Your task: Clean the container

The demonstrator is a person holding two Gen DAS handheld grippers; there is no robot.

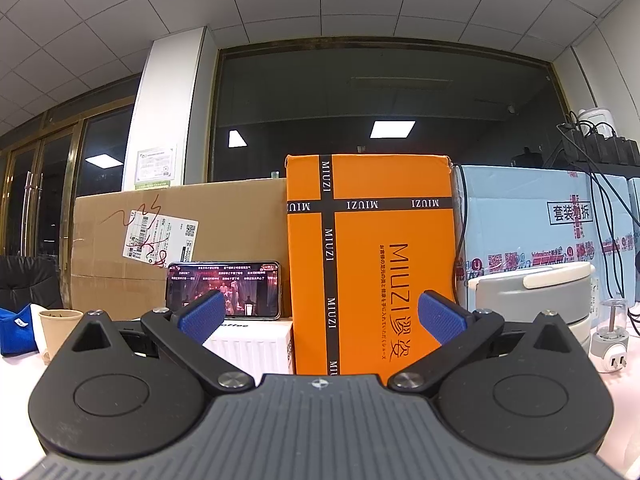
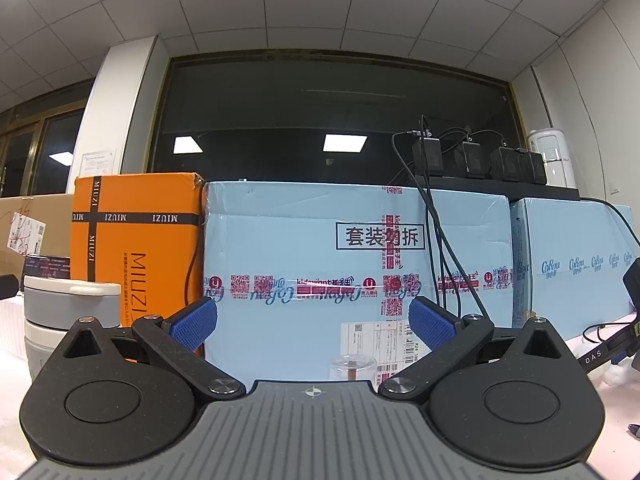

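Both grippers sit low over a pale surface (image 1: pixel 24 364), each with its blue-padded fingers spread wide and nothing between them. The left gripper (image 1: pixel 322 316) faces an upright orange box (image 1: pixel 372 264) printed MIUZI. The right gripper (image 2: pixel 313 322) faces a light blue carton (image 2: pixel 356 264).

The container (image 1: pixel 532 300) is a grey, round, stacked piece with a white lid. It stands upright on the surface, its long axis vertical and its lid on top. In the left wrist view it is to the right of the gripper, in front of the blue carton and beside the orange box. In the right wrist view the container (image 2: pixel 68 316) stands at the left edge, partly behind the gripper's left finger, with the orange box just behind it. Neither gripper touches it.

A small clear cup (image 2: pixel 352 368) on a grey base stands right in front of the right gripper, between its fingers in the view but farther out. In the left view a phone (image 1: pixel 224 290) with a lit screen leans against a brown cardboard box (image 1: pixel 176 248), and a paper cup (image 1: pixel 60 332) stands far left.
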